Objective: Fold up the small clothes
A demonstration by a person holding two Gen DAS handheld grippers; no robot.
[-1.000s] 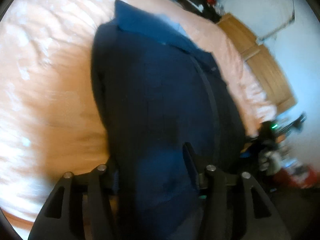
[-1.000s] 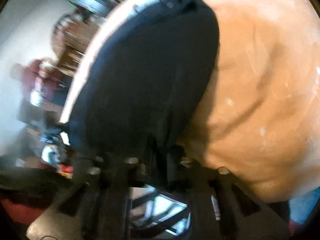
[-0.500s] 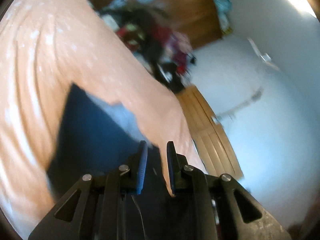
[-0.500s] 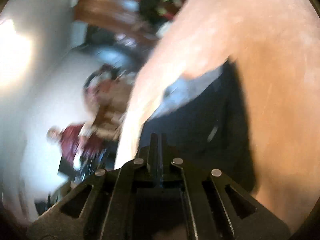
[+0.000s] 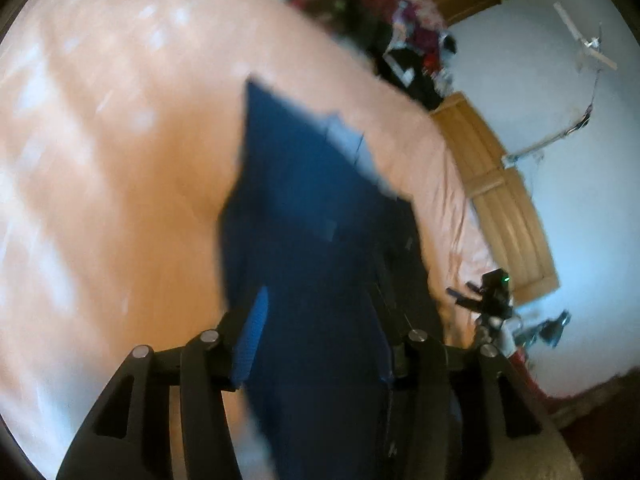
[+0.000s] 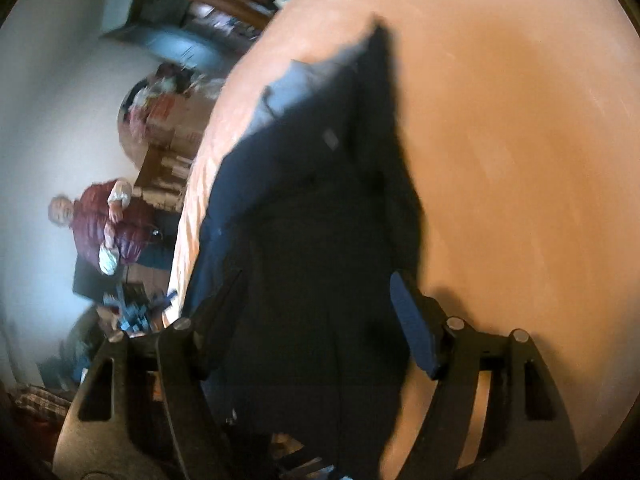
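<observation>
On the peach bed sheet in the left wrist view, a dark blue garment lies stretched lengthwise, its far end reaching a paler grey-blue patch near the middle of the bed and its near end running down between the fingers. The left tongs stand wide apart, one finger on each side of the cloth, with the fabric passing between them and not pinched. Beyond the bed edge, a wooden door and a pile of clothes are blurred. In the right wrist view, the same garment looks almost black and lies along the left edge of the bed sheet. The right tongs are also spread wide, straddling the cloth's near end. A person in a maroon top sits in the background.
</observation>
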